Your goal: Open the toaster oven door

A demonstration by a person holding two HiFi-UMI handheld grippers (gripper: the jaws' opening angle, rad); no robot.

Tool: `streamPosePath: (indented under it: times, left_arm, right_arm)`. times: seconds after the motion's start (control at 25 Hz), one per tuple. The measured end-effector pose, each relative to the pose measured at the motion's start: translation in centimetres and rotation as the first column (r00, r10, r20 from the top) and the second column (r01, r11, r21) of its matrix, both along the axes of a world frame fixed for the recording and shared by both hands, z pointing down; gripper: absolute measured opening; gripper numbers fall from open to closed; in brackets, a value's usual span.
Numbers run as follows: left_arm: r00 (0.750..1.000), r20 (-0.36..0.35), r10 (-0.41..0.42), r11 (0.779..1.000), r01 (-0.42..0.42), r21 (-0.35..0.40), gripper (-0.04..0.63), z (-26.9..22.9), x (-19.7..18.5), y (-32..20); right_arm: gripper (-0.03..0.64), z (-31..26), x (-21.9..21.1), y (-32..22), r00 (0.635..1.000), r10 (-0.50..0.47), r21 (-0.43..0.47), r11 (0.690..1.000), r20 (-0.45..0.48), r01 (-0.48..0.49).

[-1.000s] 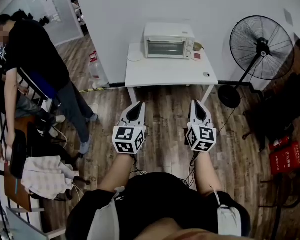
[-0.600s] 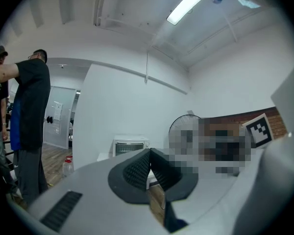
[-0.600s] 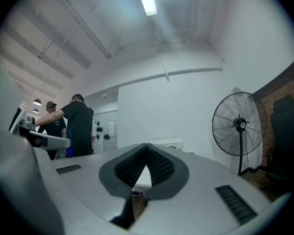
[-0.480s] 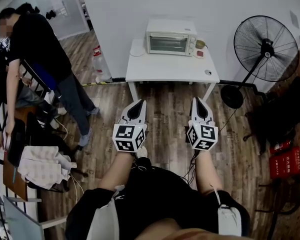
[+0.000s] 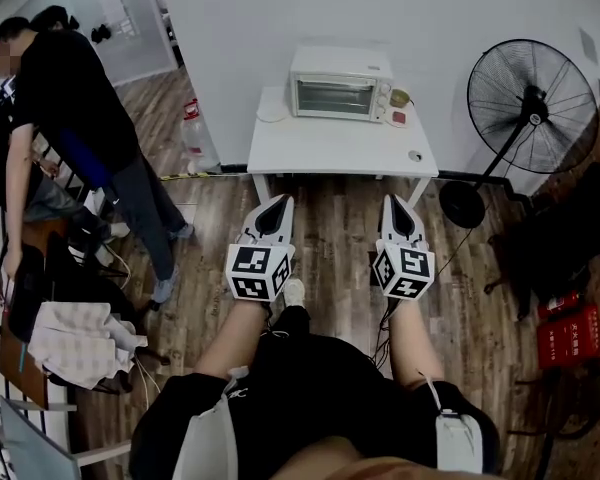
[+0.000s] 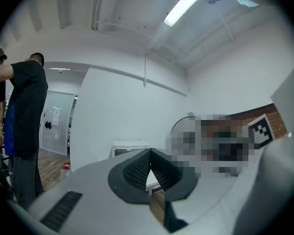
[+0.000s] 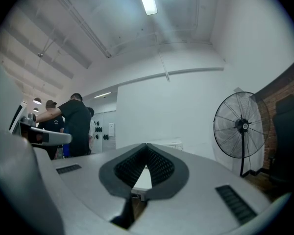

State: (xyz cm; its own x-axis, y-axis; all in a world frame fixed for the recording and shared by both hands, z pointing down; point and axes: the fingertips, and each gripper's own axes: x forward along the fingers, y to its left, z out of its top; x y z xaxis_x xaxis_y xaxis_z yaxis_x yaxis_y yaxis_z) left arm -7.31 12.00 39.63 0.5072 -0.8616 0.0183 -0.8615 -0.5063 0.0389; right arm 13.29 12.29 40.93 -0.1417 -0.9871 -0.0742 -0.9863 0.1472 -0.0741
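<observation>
A white toaster oven (image 5: 339,83) stands at the back of a small white table (image 5: 330,148) against the wall, its glass door closed. Both grippers hang well short of the table, over the wooden floor. My left gripper (image 5: 275,206) points at the table's left side, jaws shut and empty. My right gripper (image 5: 394,204) points at the table's right side, also shut with nothing held. In the left gripper view the toaster oven (image 6: 130,147) shows small and far beyond the closed tips (image 6: 149,152). The right gripper view shows the shut tips (image 7: 146,147) with the table edge (image 7: 143,180) beyond them.
A tall black floor fan (image 5: 525,98) stands right of the table. A person in black (image 5: 75,118) stands at the left beside chairs and cloth (image 5: 75,343). A plate (image 5: 271,111) and small items (image 5: 412,154) lie on the table. Red boxes (image 5: 570,333) sit at the right.
The view has shifted slightly toward the table. Both grippers keep their places in front of me, still shut. The person at the left has shifted a little.
</observation>
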Motion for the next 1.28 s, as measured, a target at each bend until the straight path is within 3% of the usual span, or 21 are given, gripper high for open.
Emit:
streamPosePath:
  times: [0.36,0.84,1.28]
  left_arm:
    - [0.999,-0.028,0.039,0.999,-0.039,-0.012,0.012,1.8,1.0,-7.3]
    - [0.988,-0.036,0.153,0.987,-0.154,-0.044,0.012,1.4,3.3,-24.9]
    - [0.975,-0.055,0.217,0.971,-0.221,-0.086,0.012,2.9,2.2,-37.1]
  right_arm:
    - [0.000,1.0,-0.2,-6.9,1.000,0.014,-0.001,1.000,-0.020,-0.014]
    - [0.000,-0.2,0.8,-22.9,0.994,0.106,-0.026,0.994,-0.029,-0.107]
    - [0.000,0.6,-0.3,-34.1,0.984,0.174,-0.062,0.982,-0.047,-0.177]
